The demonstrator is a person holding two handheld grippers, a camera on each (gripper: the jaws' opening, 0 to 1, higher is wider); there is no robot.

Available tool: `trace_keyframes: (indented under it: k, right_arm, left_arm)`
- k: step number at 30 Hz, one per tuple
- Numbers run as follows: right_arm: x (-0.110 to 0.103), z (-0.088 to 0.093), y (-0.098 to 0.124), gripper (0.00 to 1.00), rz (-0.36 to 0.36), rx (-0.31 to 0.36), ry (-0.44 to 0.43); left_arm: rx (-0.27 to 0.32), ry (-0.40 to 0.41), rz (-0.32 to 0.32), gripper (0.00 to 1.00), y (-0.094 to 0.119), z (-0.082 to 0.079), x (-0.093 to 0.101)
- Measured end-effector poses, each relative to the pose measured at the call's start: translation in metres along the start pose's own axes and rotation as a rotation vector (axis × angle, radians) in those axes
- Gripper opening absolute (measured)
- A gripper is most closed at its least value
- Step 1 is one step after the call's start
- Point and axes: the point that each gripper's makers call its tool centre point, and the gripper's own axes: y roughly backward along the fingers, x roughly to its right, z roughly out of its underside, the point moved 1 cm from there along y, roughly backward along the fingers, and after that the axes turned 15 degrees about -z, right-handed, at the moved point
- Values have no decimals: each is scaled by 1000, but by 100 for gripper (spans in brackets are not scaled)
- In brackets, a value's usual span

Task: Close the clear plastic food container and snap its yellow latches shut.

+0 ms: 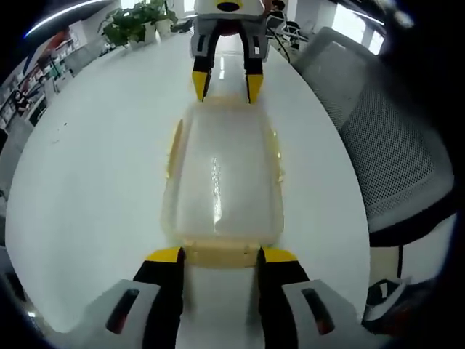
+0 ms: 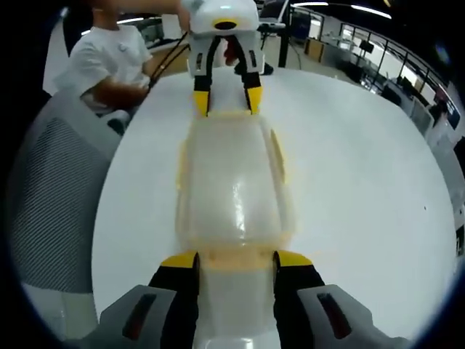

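While the clear container sits on the white table, left tongs and right tongs narrowly parted, tips touching its opposite end latches.

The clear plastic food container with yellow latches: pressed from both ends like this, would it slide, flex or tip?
The clear plastic food container with yellow latches sits low and flat on the glossy white table, so it would more likely slide than tip. With the left gripper and right gripper at opposite ends, it is probably braced. Its thin translucent lid may flex somewhat.
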Motion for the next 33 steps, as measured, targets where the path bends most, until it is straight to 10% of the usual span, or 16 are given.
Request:
trace_keyframes:
  k: [33]
  right_arm:
    - [0,-2,-3,40,-14,-38,24]
  left_arm:
    - [-6,-33,13,40,0,0,0]
